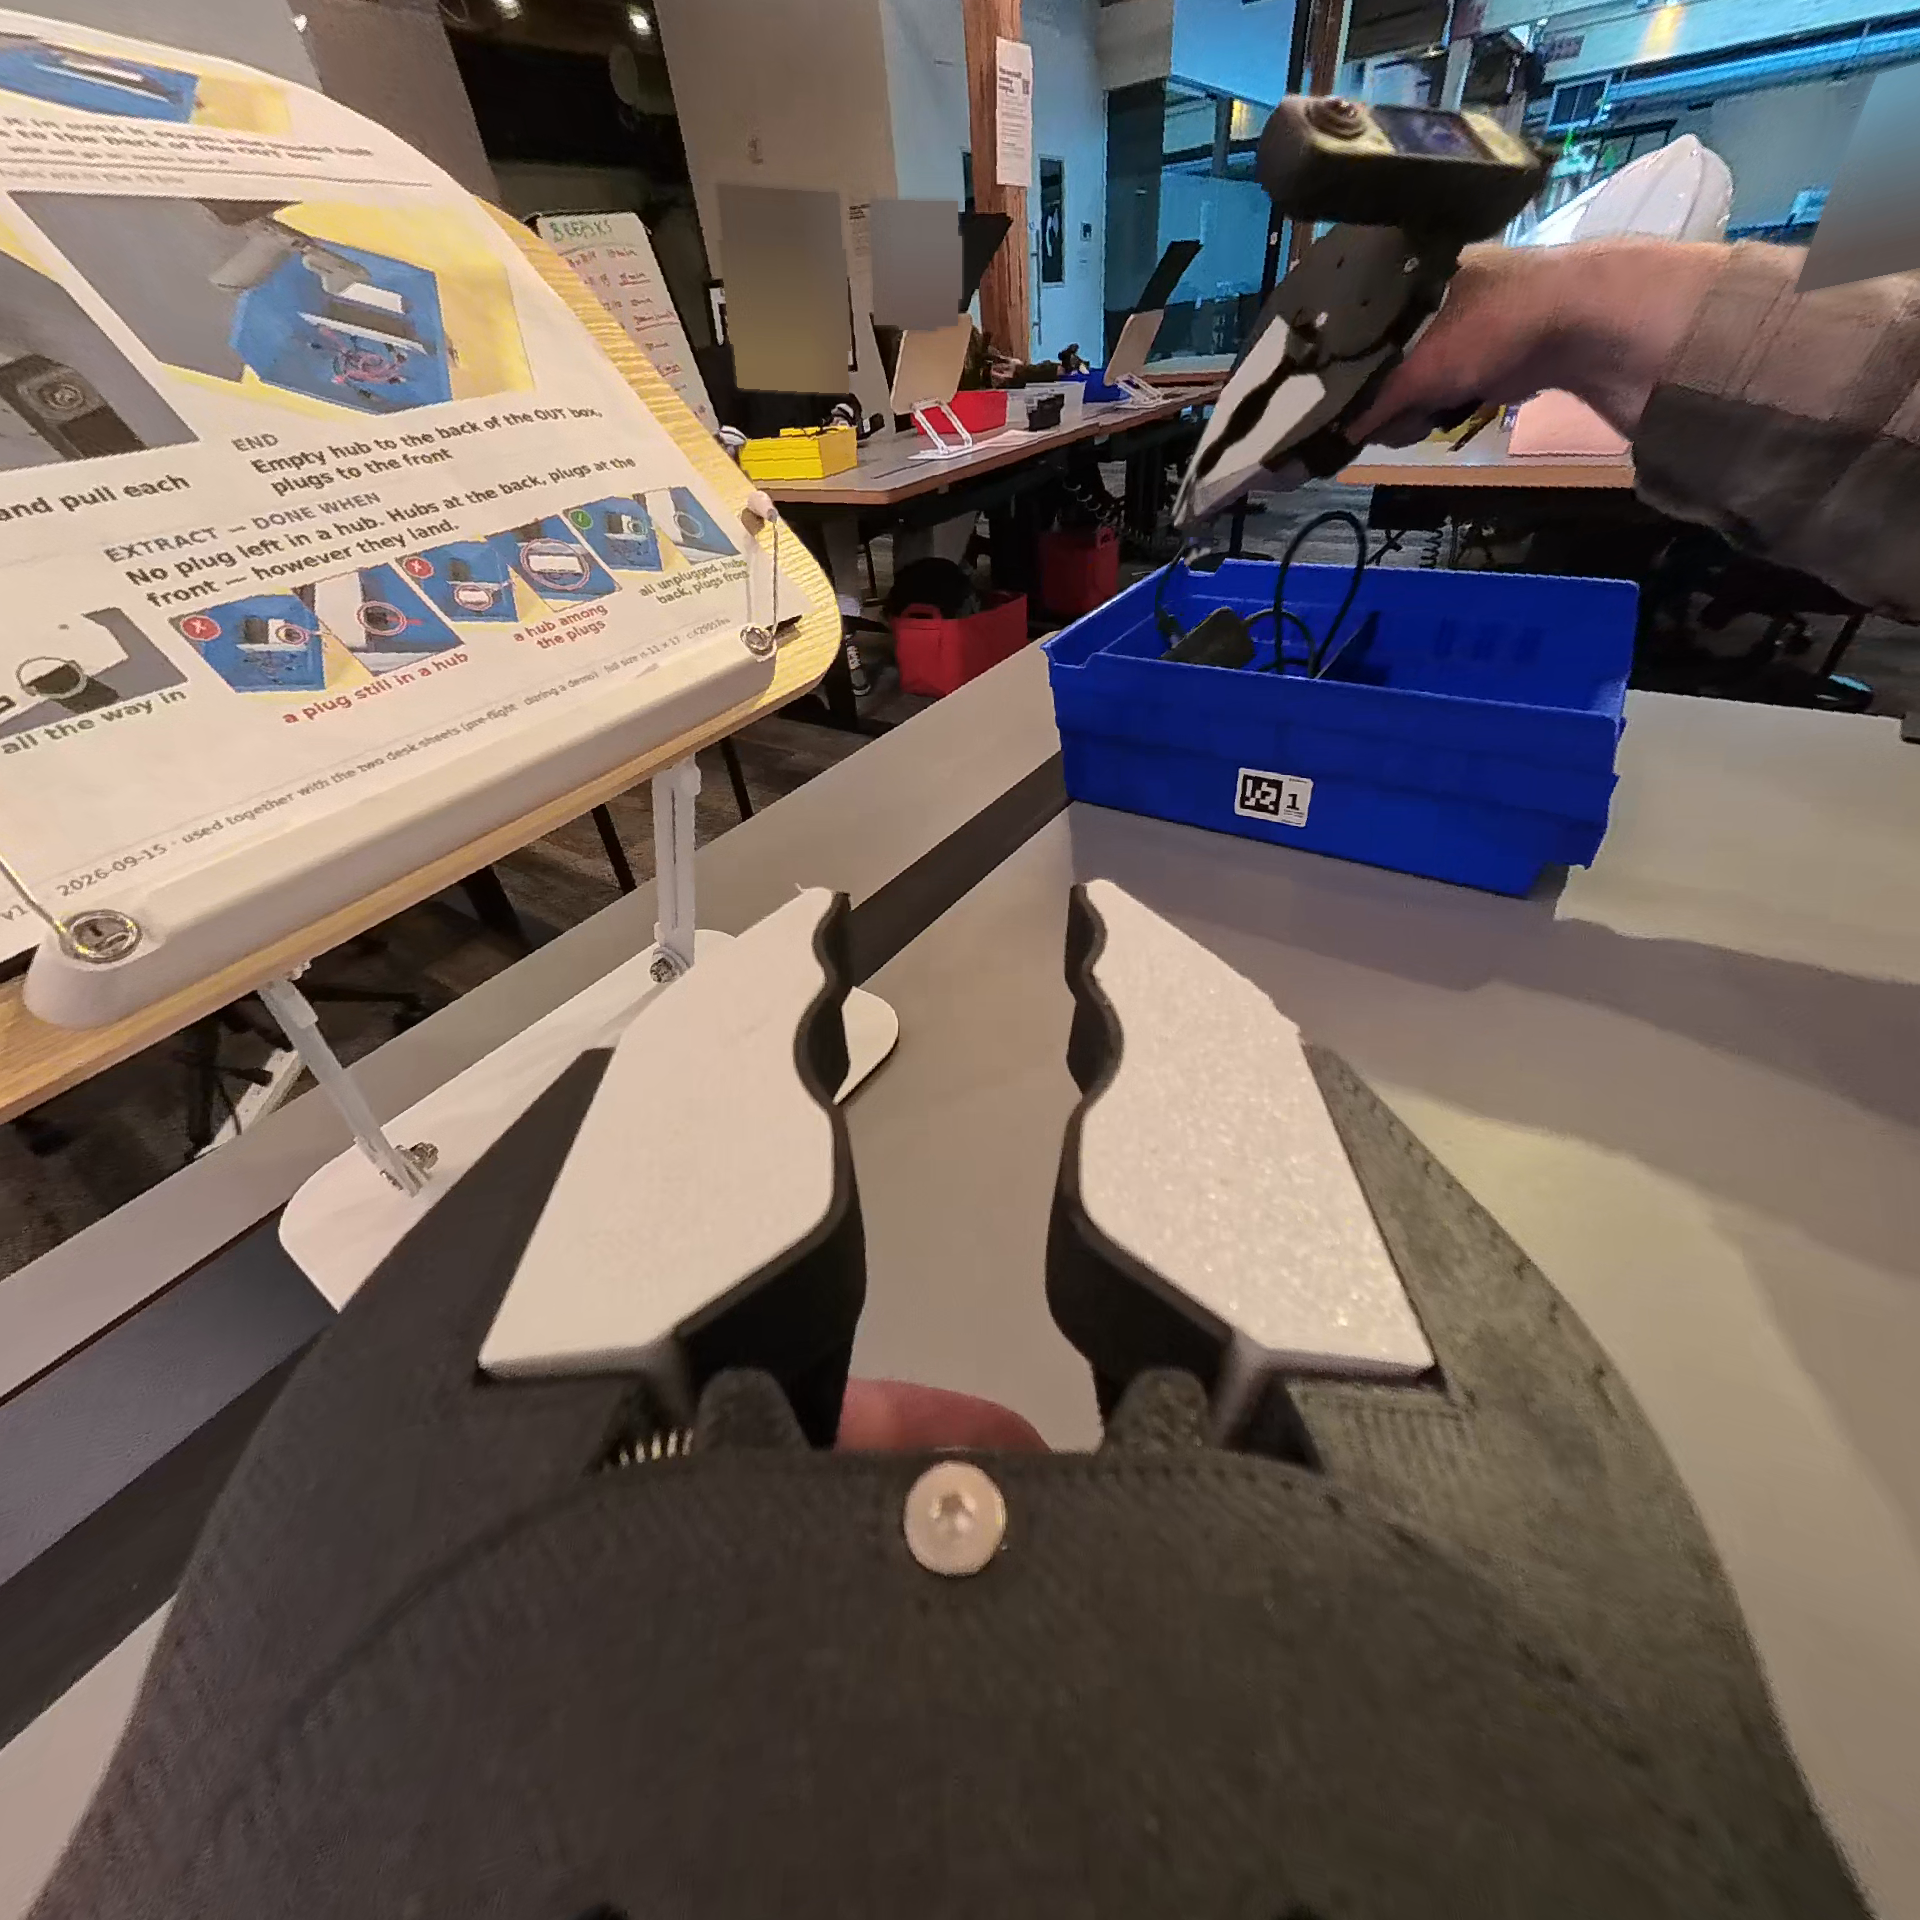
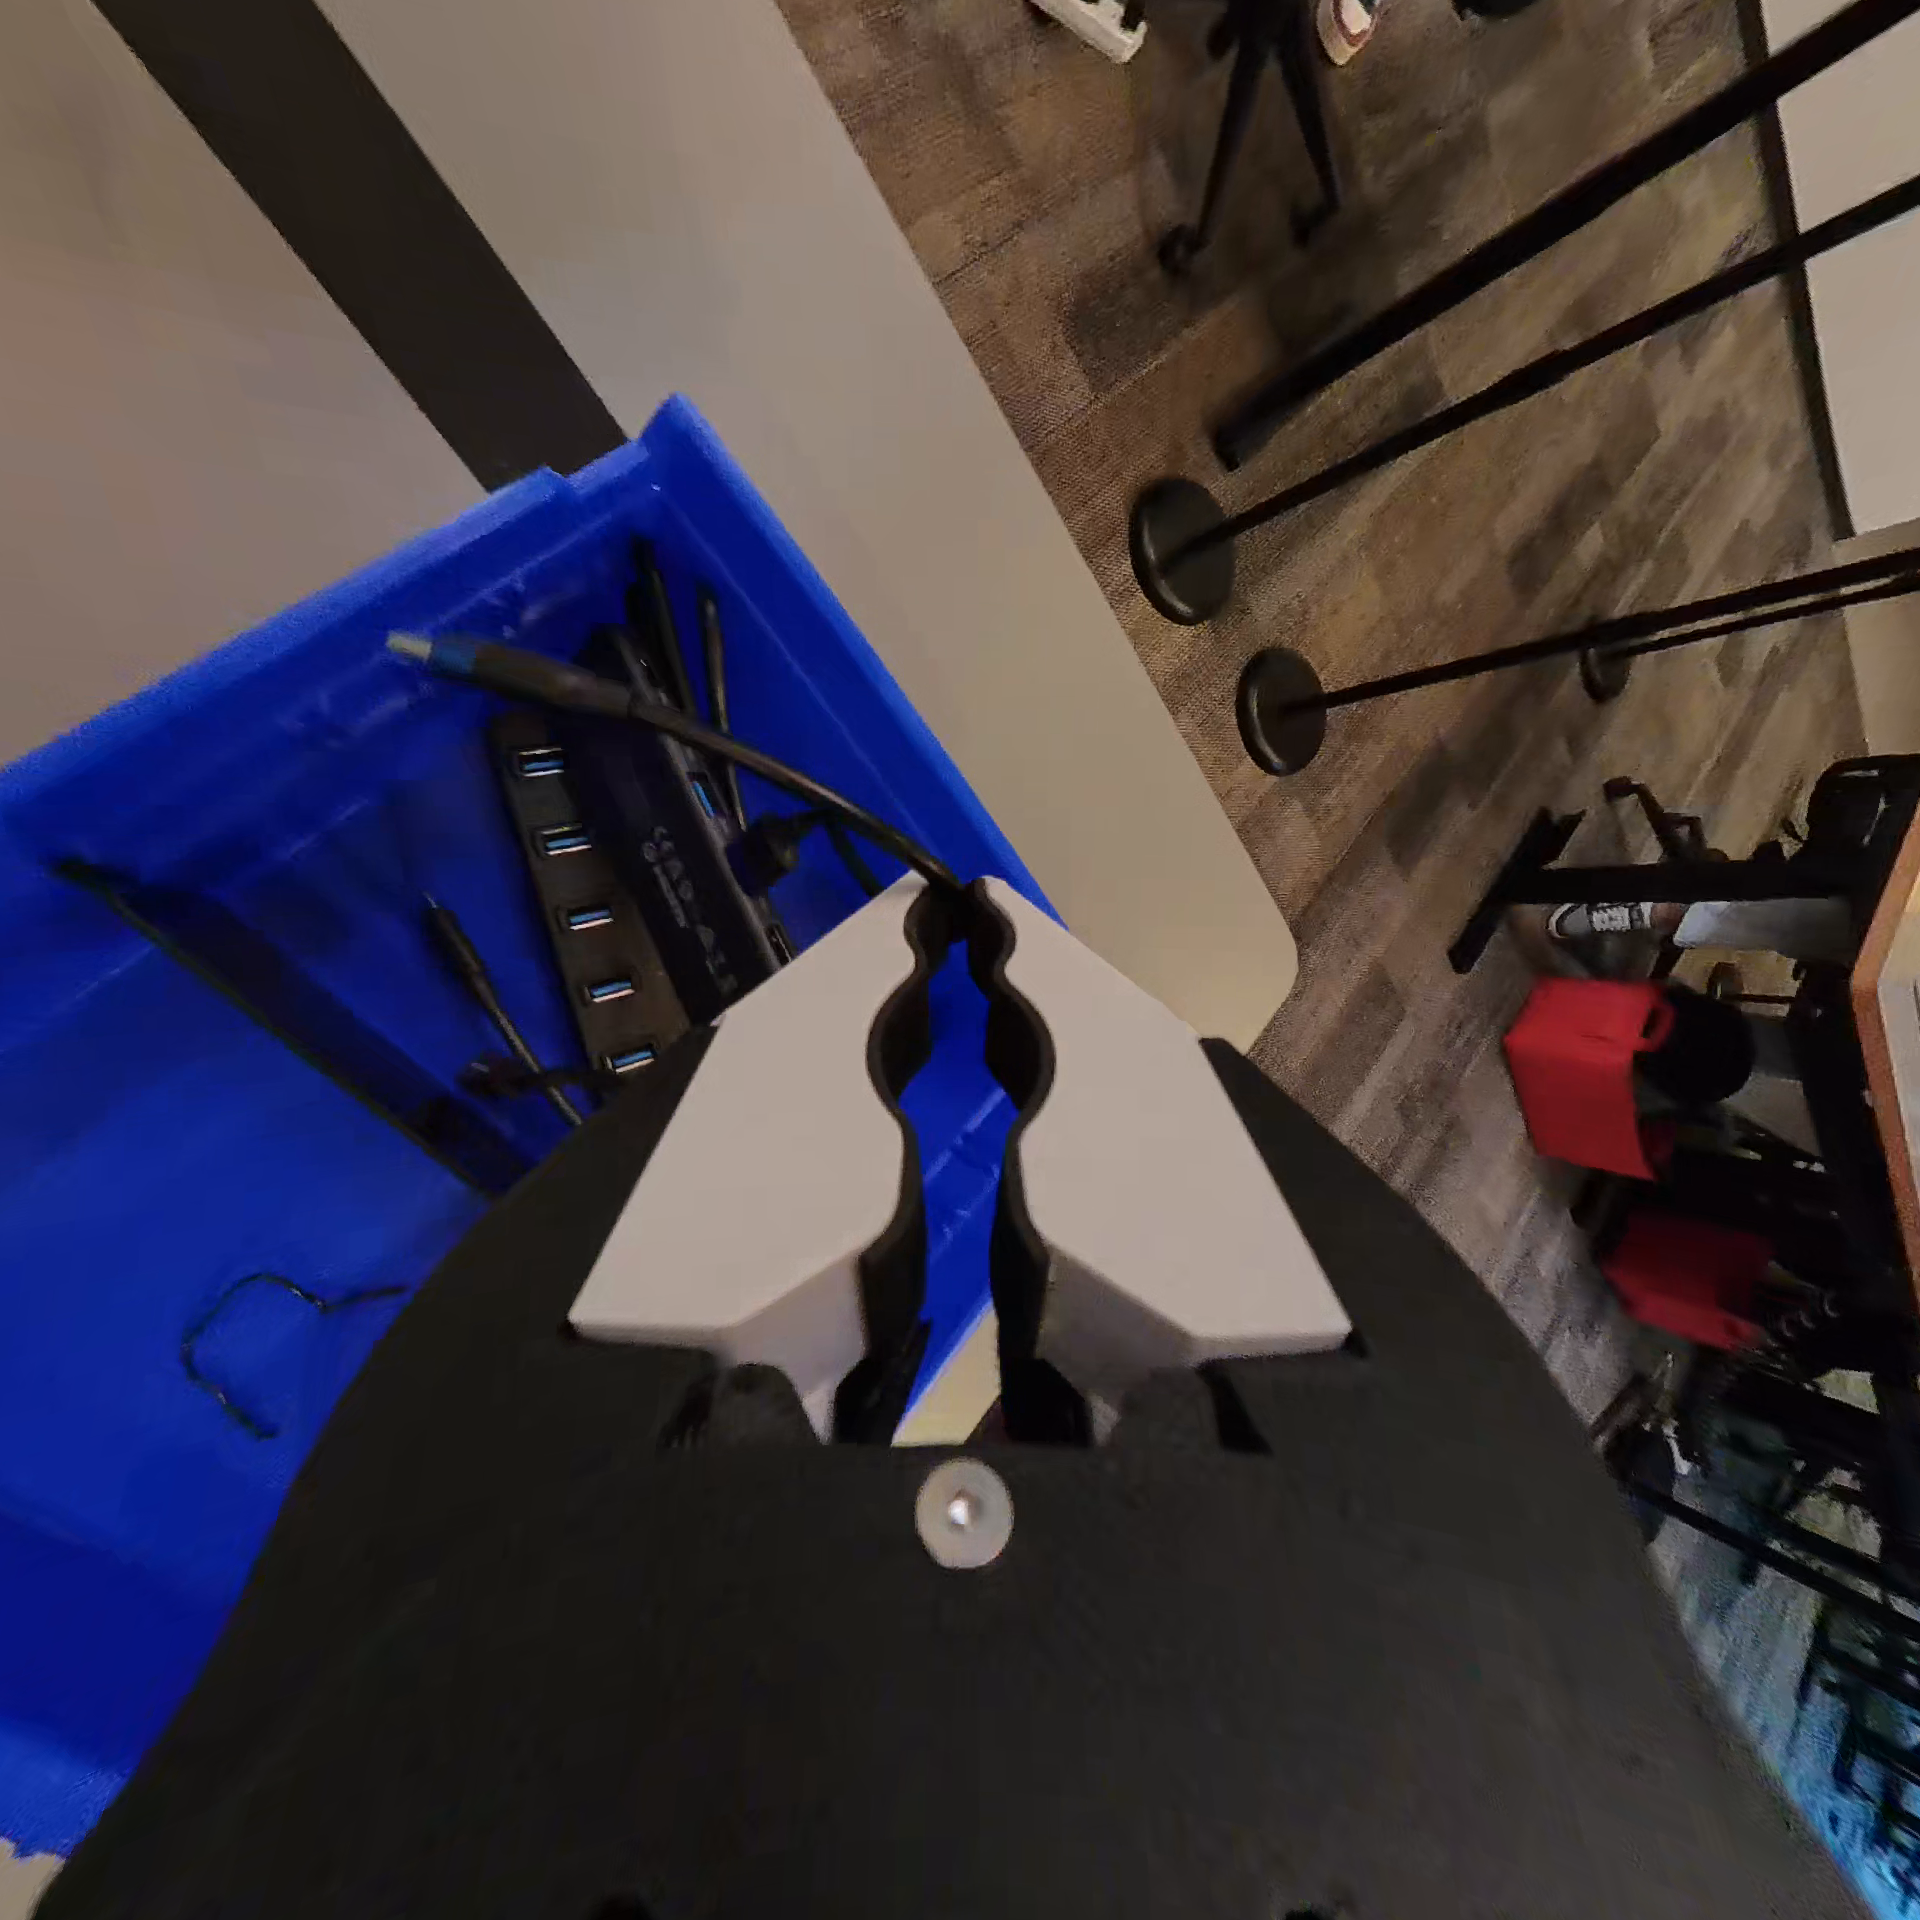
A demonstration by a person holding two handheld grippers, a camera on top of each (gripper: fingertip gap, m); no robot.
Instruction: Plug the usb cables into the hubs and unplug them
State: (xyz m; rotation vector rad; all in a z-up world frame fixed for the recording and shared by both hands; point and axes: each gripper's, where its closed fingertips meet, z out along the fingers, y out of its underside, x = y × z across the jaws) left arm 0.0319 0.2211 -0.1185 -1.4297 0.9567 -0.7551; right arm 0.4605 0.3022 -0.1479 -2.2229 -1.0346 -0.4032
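Observation:
A blue bin (image 1: 1351,790) stands on the grey table. In the right wrist view the bin (image 2: 208,1039) holds a black USB hub (image 2: 613,883) with several blue ports and loose black cables. My right gripper (image 2: 961,899) is shut on a black USB cable (image 2: 748,743) at its tips; the cable's plug (image 2: 436,652) hangs free above the bin. The same gripper (image 1: 1210,499) shows in the left wrist view over the bin's left end, held by a person's hand. My left gripper (image 1: 961,904) is open and empty, low over the table in front of the bin.
An instruction sheet on a tilted wooden stand (image 1: 364,520) sits left of my left gripper, its white base (image 1: 343,1226) on the table. The table edge (image 2: 1143,727) runs beside the bin, with floor, black stand legs and red bags (image 2: 1579,1070) beyond. Left tips to right tips: about 45 centimetres.

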